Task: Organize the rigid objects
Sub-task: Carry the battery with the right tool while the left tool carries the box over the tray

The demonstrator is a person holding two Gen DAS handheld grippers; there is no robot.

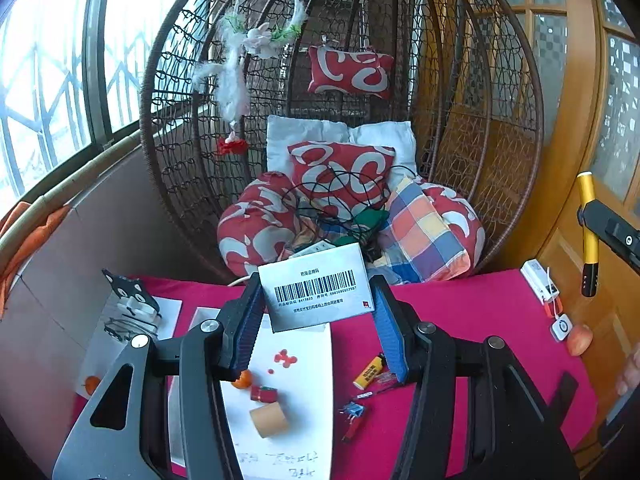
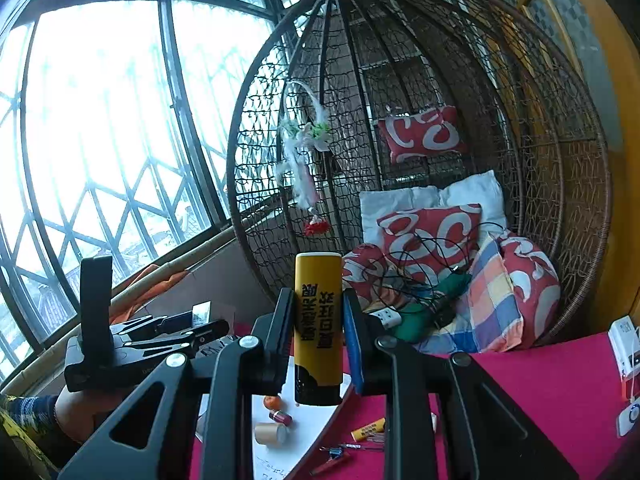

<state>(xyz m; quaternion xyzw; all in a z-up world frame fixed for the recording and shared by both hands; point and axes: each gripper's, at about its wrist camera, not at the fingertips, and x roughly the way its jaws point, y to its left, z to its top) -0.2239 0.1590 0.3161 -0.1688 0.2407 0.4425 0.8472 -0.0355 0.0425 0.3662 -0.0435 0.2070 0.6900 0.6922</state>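
I have the left gripper [image 1: 318, 312] clamped on a white box [image 1: 317, 291], its two blue pads pressing the box's left and right edges at the centre of the left wrist view. The box face turned to the camera is pale grey-white, with a black barcode across the middle, lines of small dark print above and below it, and a tiny red mark in its lower right corner. It sits slightly tilted, raised above the pink tablecloth [image 1: 460, 308].

The right gripper [image 2: 318, 320] holds a yellow lighter [image 2: 318, 324] upright between narrow jaws, in the lower middle of the right wrist view. The lighter's body is bright yellow with bold black characters, a rounded top and a black base. In the left wrist view the same lighter shows as a thin yellow stick at the right edge.

Low in the left wrist frame, a white sheet [image 1: 308, 364] lies on the cloth with a small orange fruit [image 1: 242, 379], a red cylinder [image 1: 264, 394] and a tan tape roll [image 1: 269, 420] on it. Right of the sheet lies a second, smaller yellow lighter [image 1: 370, 372]. Behind the table, the wicker hanging chair [image 1: 460, 120] fills the upper frame, stuffed with red and white cushions [image 1: 340, 172].
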